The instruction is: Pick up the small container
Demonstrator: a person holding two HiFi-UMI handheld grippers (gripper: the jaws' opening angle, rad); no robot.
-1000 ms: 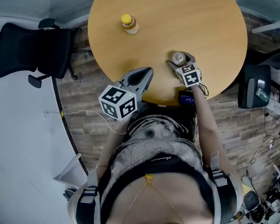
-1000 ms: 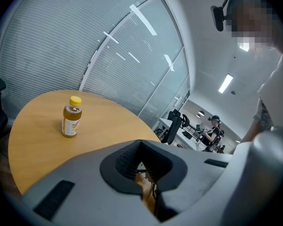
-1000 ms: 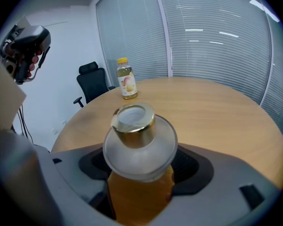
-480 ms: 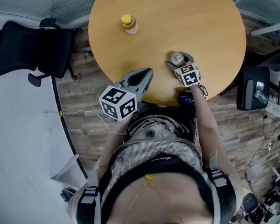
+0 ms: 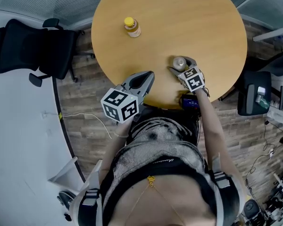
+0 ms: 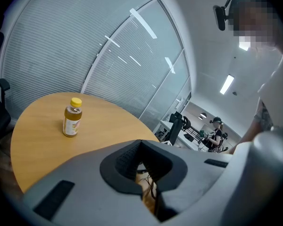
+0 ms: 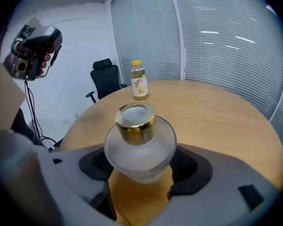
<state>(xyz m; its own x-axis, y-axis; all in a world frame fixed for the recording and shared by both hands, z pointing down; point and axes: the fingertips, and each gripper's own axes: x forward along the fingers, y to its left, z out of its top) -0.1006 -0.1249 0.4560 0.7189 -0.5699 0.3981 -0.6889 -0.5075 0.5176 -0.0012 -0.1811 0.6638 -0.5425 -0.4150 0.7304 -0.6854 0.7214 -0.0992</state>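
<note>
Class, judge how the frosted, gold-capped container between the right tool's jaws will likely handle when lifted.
The small container looks like frosted glass: probably stiff, heavy for its size, breakable. Its rounded, tapering body may slip in the right tool; the narrow base suggests it could tip.

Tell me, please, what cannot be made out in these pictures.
- Base of the small container: right gripper view, its bulging body hides whether it rests on the table.
- Bottle label print: too small in every view.
- Dark device beside the table's edge: head view, too small to identify.
- Near tabletop: left gripper view, blocked by the left hand-held gripper.
</note>
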